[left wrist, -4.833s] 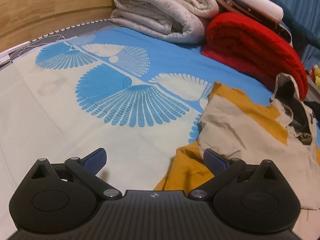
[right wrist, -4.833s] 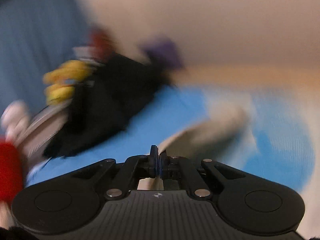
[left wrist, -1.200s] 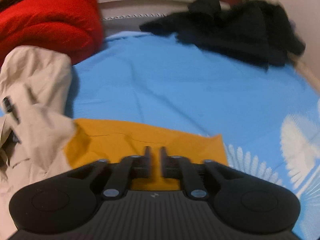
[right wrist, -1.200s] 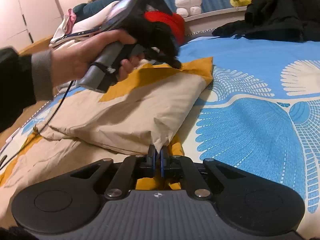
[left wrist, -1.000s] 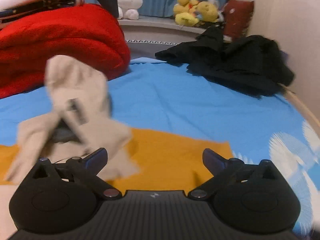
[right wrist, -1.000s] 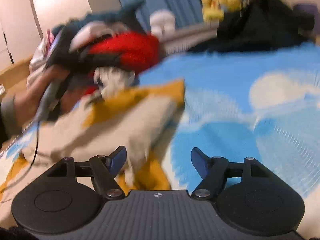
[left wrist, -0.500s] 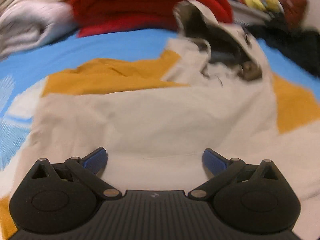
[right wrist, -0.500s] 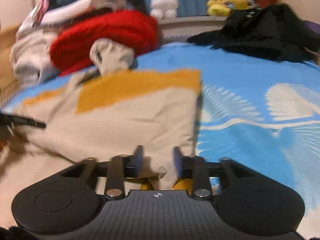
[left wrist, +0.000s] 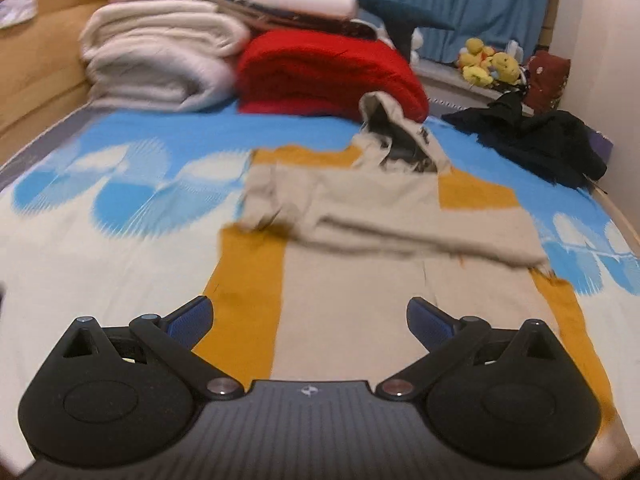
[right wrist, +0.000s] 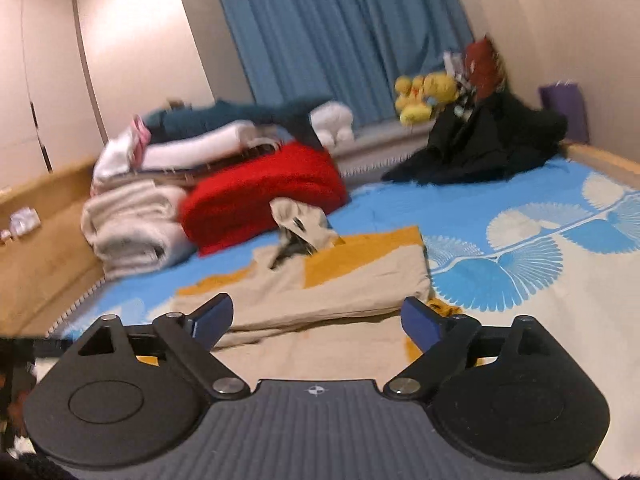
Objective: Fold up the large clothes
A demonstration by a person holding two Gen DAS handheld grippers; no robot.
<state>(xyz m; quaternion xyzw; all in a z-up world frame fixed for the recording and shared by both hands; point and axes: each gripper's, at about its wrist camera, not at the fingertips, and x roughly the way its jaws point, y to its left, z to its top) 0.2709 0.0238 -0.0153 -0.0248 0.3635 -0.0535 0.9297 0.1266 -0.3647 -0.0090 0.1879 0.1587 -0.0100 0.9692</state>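
The hoodie [left wrist: 380, 216], pinched by both tools a second ago, is now released and left on the bed [left wrist: 80, 248] at mid-frame with its sleeves folded across the body, so one fold is judged done. The left tool [left wrist: 308, 316] is held wide open with nothing between its pads, and the right tool [right wrist: 316, 316] is seen opening, likewise empty. The hoodie's lower body is shown only in the left view; a wardrobe [right wrist: 24, 80] at upper left only in the right.

red blanket [left wrist: 328, 72] | white folded bedding [left wrist: 160, 60] | black clothes [right wrist: 480, 148] | yellow plush toys [right wrist: 424, 92] | blue curtain [right wrist: 340, 32]
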